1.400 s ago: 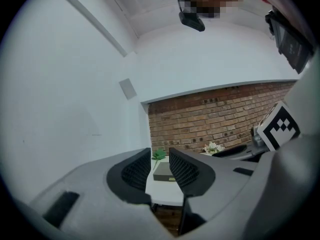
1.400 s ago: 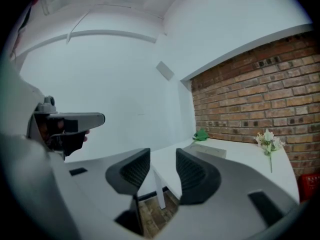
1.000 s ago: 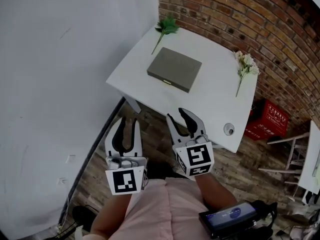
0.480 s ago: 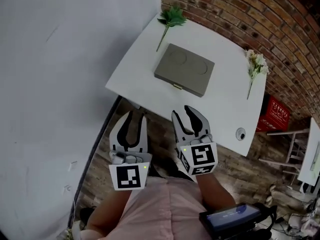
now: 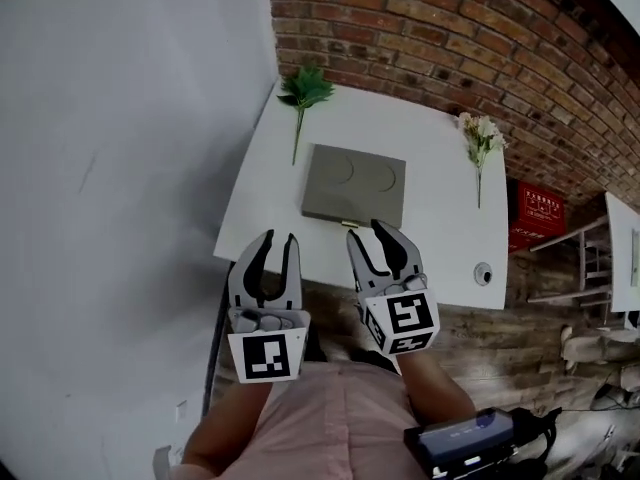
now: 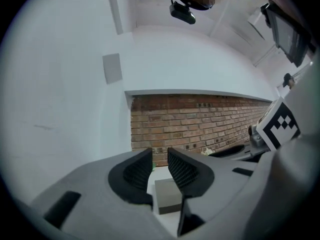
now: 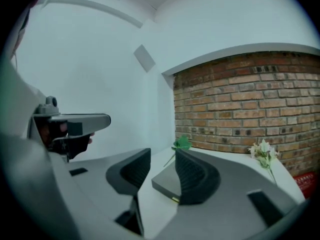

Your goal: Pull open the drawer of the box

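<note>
Holding both grippers side by side at the near edge of the white table (image 5: 440, 230), you have neither one in contact with anything.

Your left gripper (image 5: 277, 240) is at the near left. Its jaws are closing, part-way together, with a narrow gap and nothing between them. In the left gripper view the ribbed pads (image 6: 136, 171) face each other across empty air, and the box (image 6: 167, 194) shows beyond them, well apart from the tips.

Your right gripper (image 5: 372, 234) is just to the right of the left one. In the head view its fingertips overlap the near edge of the box; the right gripper view shows them raised above the tabletop and short of the box. Its jaws stand wide apart and hold nothing.

The box is grey, flat and rectangular, with two faint circles in its lid. It lies on the table near the middle, slightly to the left. Its drawer (image 5: 335, 217) faces you on the near side and sits flush with the box. A small yellowish pull tab (image 5: 351, 224) projects from that face, just beyond the right gripper's tips.

A green sprig (image 5: 303, 90) lies far left of the box, beside the white wall. White flowers (image 5: 480, 133) lie far right, below the brick wall (image 5: 420, 28). A small round fitting (image 5: 483, 273) sits by the table's near right corner. A red crate (image 5: 534, 213) stands on the floor right of the table.
</note>
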Available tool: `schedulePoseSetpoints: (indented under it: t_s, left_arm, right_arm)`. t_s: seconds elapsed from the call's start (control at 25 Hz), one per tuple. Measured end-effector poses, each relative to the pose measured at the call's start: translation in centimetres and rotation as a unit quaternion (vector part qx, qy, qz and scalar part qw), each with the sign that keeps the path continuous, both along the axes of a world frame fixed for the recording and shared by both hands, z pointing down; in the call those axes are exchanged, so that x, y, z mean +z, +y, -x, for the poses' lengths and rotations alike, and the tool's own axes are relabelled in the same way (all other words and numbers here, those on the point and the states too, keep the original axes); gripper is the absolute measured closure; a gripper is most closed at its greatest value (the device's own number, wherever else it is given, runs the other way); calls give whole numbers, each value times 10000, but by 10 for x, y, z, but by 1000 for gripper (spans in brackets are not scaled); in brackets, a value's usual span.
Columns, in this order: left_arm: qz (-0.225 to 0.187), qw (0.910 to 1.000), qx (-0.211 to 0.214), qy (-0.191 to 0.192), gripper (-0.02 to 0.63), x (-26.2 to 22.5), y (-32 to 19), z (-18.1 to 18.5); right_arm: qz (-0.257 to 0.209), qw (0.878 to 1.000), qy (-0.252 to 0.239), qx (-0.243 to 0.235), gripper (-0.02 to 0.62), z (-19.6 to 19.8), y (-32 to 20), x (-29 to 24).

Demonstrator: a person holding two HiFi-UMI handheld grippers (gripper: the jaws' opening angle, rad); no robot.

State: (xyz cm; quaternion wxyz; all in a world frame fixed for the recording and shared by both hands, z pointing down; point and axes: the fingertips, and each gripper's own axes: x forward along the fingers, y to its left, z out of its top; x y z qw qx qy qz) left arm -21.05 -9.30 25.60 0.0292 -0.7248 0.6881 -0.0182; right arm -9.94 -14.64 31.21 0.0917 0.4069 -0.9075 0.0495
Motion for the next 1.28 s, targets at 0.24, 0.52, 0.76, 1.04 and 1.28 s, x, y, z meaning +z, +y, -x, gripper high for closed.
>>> schedulePoseSetpoints:
  t_s: [0.24,0.52,0.76,1.04,1.28]
  left_arm:
    - [-92,9988,488,-29,512,-8,-18,0]
    - [-54,9974,721,-4,512,-8,-31,-8]
    - [13,9967,809,-97,513,0,-52,-14]
    - [119,9963,824,-210,512,14,-69,-23]
    - [466,9955,766,-313,512,44,-82,-18]
  right_arm:
    - [-124,9992,-15,368,436,2,-9,-11]
    - [-116,9988,-6,467,436,1,-20,-13]
    - [32,9989,-51,473,437,-5,-40,-2]
    - [565,9968,-220,523,442,-19,-56,29]
    - [1144,9912,-332,572,451,-25,-63,75]
